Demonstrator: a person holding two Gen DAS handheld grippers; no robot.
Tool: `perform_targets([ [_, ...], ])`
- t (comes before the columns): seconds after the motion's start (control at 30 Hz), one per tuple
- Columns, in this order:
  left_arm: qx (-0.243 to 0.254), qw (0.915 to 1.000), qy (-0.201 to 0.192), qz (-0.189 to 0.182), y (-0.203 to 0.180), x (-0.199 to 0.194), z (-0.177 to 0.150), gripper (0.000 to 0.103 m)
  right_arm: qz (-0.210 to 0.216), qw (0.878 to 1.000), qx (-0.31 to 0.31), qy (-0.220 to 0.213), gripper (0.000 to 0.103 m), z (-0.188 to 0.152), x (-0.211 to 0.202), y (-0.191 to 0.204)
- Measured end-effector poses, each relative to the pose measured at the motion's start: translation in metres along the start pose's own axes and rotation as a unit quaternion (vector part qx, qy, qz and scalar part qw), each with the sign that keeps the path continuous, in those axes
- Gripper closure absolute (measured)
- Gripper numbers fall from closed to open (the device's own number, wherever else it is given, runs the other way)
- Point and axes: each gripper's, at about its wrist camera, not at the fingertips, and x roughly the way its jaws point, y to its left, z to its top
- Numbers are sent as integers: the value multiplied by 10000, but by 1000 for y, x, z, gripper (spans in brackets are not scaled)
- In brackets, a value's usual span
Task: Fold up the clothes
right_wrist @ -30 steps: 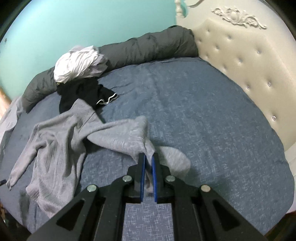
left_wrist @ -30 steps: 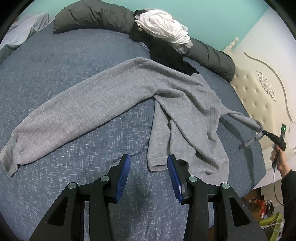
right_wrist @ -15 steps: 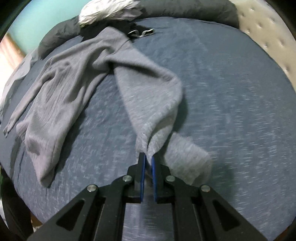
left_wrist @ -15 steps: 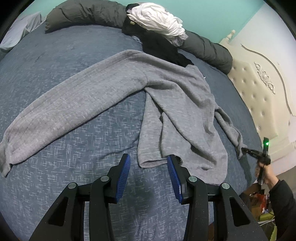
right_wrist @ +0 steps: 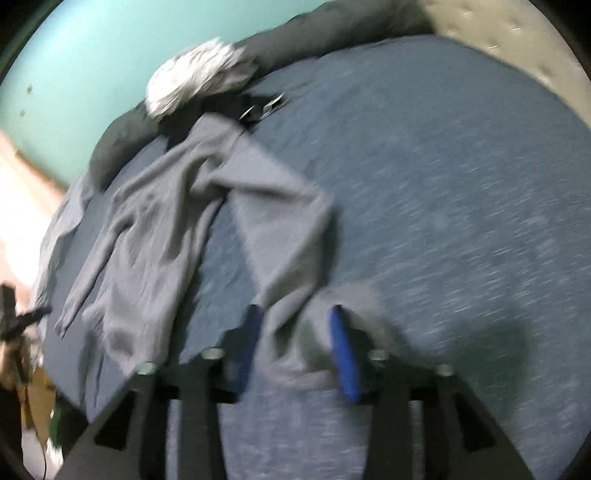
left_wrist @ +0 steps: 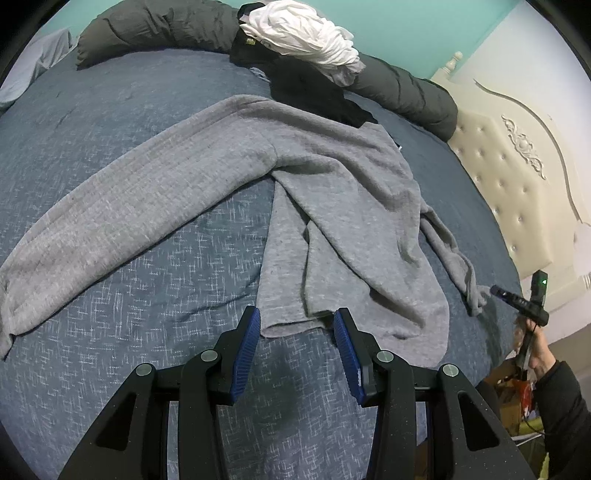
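Note:
A grey long-sleeved sweater [left_wrist: 332, 192] lies spread and rumpled on the blue bed cover [left_wrist: 110, 314]. One sleeve stretches to the left. My left gripper [left_wrist: 297, 321] is open, its blue pads just over the sweater's bottom hem. My right gripper [right_wrist: 295, 325] is open, and the other sleeve's cuff [right_wrist: 291, 332] lies loose between its pads; this view is motion-blurred. The right gripper also shows in the left wrist view [left_wrist: 496, 291] at the far sleeve's end.
A white garment [left_wrist: 306, 33] and a black garment [left_wrist: 306, 88] are piled against a dark rolled duvet [left_wrist: 166, 29] at the back. A cream tufted headboard [left_wrist: 517, 177] stands at the right. The bed's edge and floor clutter [left_wrist: 517, 398] are at the lower right.
My right gripper has opened and let go of the sleeve cuff, which now lies on the bed. My left gripper has moved closer over the sweater's hem, still open.

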Motion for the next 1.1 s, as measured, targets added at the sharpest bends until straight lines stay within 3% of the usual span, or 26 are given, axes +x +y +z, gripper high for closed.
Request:
perform_targets([
  [0.1, -26, 10000, -25, -10, 0, -1, 2, 58, -232, 9992, 312, 99, 52, 8, 4, -20],
  [0.17, -24, 10000, -26, -5, -1, -1, 3, 58, -119, 9976, 557, 389, 45, 5, 15, -28],
  [0.33, 20, 10000, -17, 19, -3, -1, 7, 58, 69, 9964, 464, 710, 45, -5, 35, -24],
  [0.4, 25, 10000, -15, 36, -4, -1, 9, 58, 97, 9961, 407, 773, 57, -7, 40, -22],
  [0.43, 22, 10000, -27, 33, -4, -2, 10, 58, 65, 9964, 386, 745, 75, -5, 38, -22],
  [0.47, 21, 10000, -39, 30, -5, -3, 10, 58, 32, 9967, 366, 717, 82, -4, 36, -21],
  [0.57, 41, 10000, -55, 11, -6, -4, 11, 58, -108, 9983, 346, 459, 90, 6, 21, -22],
  [0.83, 45, 10000, -78, 27, -5, -5, 14, 58, -864, 9955, -46, -399, 91, 46, -35, -24],
  [1.1, -9, 10000, -46, 65, 0, 0, 12, 58, -2101, 9655, -705, -1366, 92, 88, -78, -13],
])
